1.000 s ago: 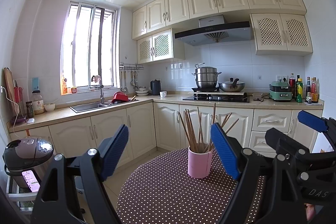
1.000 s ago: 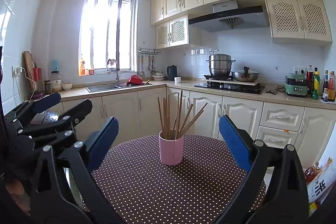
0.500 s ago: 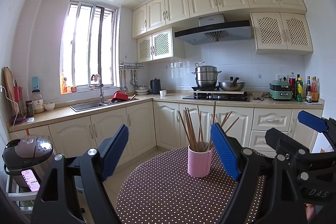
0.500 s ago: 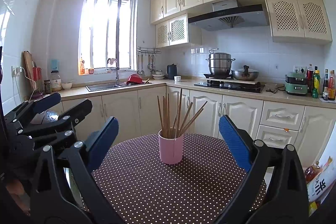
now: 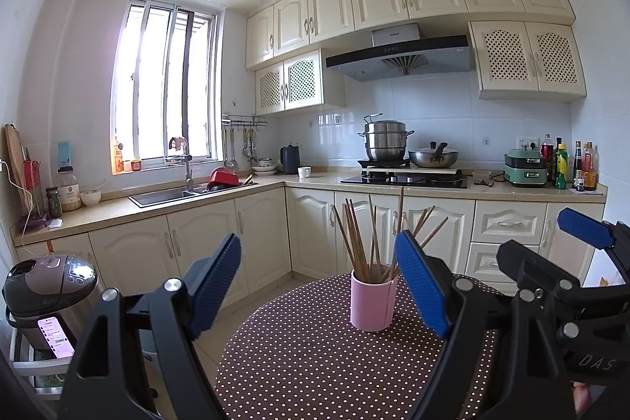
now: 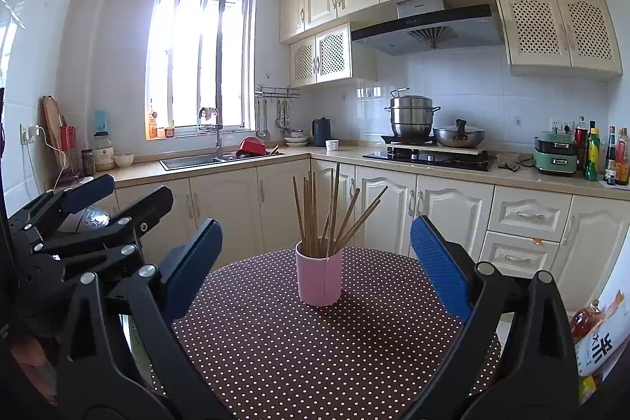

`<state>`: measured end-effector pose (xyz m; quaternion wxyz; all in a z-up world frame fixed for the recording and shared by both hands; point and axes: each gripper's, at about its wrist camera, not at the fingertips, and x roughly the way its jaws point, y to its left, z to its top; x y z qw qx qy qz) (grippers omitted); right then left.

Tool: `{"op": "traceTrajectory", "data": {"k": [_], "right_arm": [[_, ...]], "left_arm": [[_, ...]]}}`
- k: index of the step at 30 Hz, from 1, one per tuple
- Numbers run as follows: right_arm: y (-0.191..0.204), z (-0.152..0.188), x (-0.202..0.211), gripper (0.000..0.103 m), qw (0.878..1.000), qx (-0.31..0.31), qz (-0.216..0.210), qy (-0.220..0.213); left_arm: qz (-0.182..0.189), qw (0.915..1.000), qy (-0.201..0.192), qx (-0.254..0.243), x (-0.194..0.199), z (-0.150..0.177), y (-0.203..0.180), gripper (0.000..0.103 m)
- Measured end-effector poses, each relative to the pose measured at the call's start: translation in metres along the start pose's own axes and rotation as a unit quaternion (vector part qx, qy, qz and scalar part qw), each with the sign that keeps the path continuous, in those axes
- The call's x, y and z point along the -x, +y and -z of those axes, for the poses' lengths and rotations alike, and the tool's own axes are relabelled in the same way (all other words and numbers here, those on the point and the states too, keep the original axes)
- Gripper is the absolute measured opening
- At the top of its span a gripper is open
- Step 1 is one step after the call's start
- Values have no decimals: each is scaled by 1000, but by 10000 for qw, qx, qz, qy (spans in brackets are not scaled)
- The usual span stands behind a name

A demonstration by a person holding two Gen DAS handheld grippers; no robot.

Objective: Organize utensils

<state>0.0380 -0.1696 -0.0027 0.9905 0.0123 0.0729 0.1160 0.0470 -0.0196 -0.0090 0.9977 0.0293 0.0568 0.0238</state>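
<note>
Standing upright on the polka-dot table (image 6: 354,361), a pink cup (image 6: 319,278) holds wooden chopsticks (image 6: 334,211); left gripper (image 5: 319,286) and right gripper (image 6: 315,262) hover before it, jaws apart, empty.

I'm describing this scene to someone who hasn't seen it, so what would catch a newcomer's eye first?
The pink cup bristling with wooden chopsticks stands alone at the middle of the round polka-dot table. Framing it up close are the blue-padded left gripper and right gripper, both open and empty. Behind, a bright window glares over the sink.
</note>
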Motion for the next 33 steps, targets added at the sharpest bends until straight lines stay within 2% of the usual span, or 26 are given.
{"op": "traceTrajectory", "data": {"k": [22,28,33], "right_arm": [[-2,2,-13,95,10000,-37,-15,83],[-4,5,-22,95,9998,-87,-16,162],[-8,9,-36,95,9995,-117,-11,302]], "left_arm": [[11,9999,116,10,-17,1,-1,79],[87,9996,263,28,-28,4,-1,79],[89,9984,564,15,-45,10,-3,79]]}}
